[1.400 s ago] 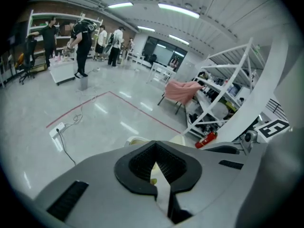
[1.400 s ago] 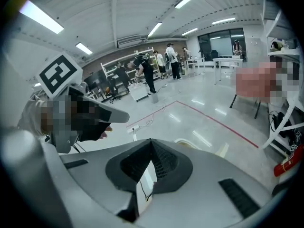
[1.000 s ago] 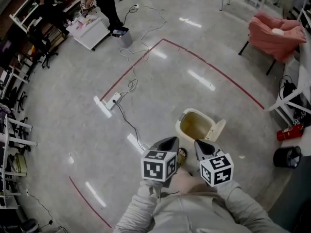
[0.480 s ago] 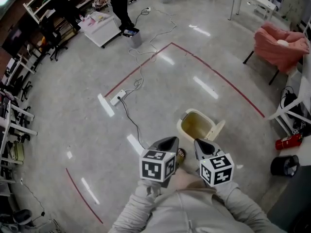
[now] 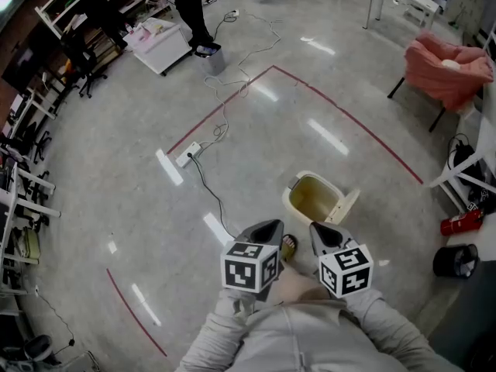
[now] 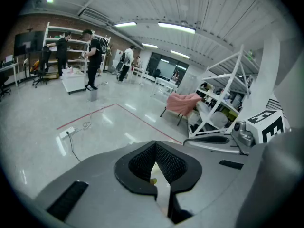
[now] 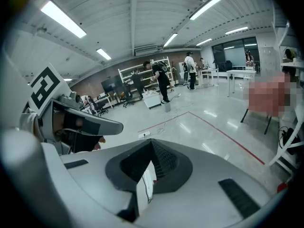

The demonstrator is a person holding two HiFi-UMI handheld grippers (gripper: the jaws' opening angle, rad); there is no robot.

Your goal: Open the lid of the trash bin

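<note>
Nearest, drawn in close to the body: left claw (image 5: 266,229) and right claw (image 5: 319,232), side by side and apart from each other, tips aimed forward over the floor. In each gripper view the jaws are pressed together with nothing between them, so both are clenched and empty. Neither touches anything. My reading is that they are parked there because the hands are not doing the work: a shoe (image 5: 289,246) sits just at the near foot of the bin, probably on a pedal, though no pedal can be made out.

Just ahead of the claws, on the floor: the trash bin (image 5: 312,198), beige, mouth fully exposed. Its lid (image 5: 350,204) stands tipped up at the bin's right side, hinged back and off the rim. The task looks done, or held done for as long as the foot stays.

Mid floor: one white power strip (image 5: 184,158) with a dark cable (image 5: 209,196) trailing toward the person, and a red tape line (image 5: 349,122) angling across. To the right, a red fire extinguisher (image 5: 456,223) lies near a black bin (image 5: 455,260).

Far: a pink-draped chair (image 5: 446,72); a white cart (image 5: 161,43) with a small grey bin (image 5: 210,59) beside it; people at the shelving.

Count: two claws, one beige bin, one lid, three bins in all.
</note>
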